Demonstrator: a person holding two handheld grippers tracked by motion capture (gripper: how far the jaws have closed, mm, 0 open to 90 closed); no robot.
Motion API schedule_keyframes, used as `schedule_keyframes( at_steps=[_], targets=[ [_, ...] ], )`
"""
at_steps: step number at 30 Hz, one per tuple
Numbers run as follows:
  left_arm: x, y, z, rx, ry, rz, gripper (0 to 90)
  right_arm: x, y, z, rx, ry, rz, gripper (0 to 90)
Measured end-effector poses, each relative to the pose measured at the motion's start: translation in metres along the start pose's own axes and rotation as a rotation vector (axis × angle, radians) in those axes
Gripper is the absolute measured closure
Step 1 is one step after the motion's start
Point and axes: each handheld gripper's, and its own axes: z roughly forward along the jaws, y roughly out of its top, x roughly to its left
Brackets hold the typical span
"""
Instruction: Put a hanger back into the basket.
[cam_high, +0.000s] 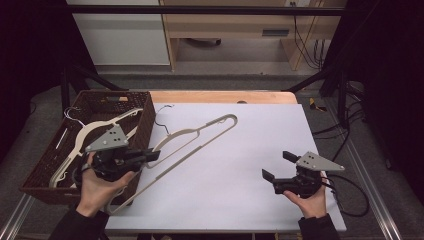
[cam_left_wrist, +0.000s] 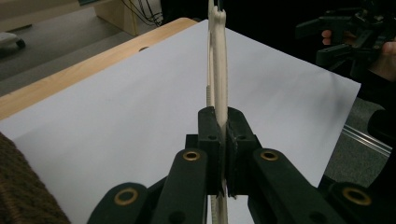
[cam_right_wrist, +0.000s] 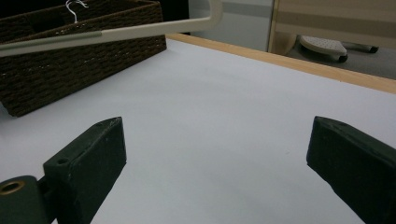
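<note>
The left gripper (cam_high: 152, 155) has its fingers (cam_left_wrist: 212, 135) clamped on a cream hanger (cam_high: 200, 134), held at centre-left of the frame above the white desk (cam_high: 250, 150). At lower right, the right gripper (cam_high: 277, 165) is spread wide, holding nothing.

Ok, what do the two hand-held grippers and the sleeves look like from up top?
Both are black, each with two blocky jaws on linked arms with brass-coloured pivot pins. The left hand-held gripper and the right hand-held gripper each carry a grey three-cornered plate on top. A black cable trails from the right one. The person's sleeves are dark.
</note>
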Motion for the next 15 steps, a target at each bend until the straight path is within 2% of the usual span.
schedule_keyframes(
  at_steps=[5, 9, 15],
  targets=[
    [0.019, 0.004, -0.012, -0.007, -0.006, -0.001, 86.6, -0.003, -0.001, -0.001, 0.006, -0.007, 0.001, 4.7],
    [0.036, 0.004, -0.020, -0.014, 0.023, -0.009, 86.6, -0.003, -0.001, -0.002, 0.008, -0.012, 0.007, 4.7],
    [0.059, 0.003, -0.026, -0.014, 0.035, -0.013, 86.6, -0.004, -0.001, -0.002, 0.010, -0.014, 0.005, 4.6]
  ],
)
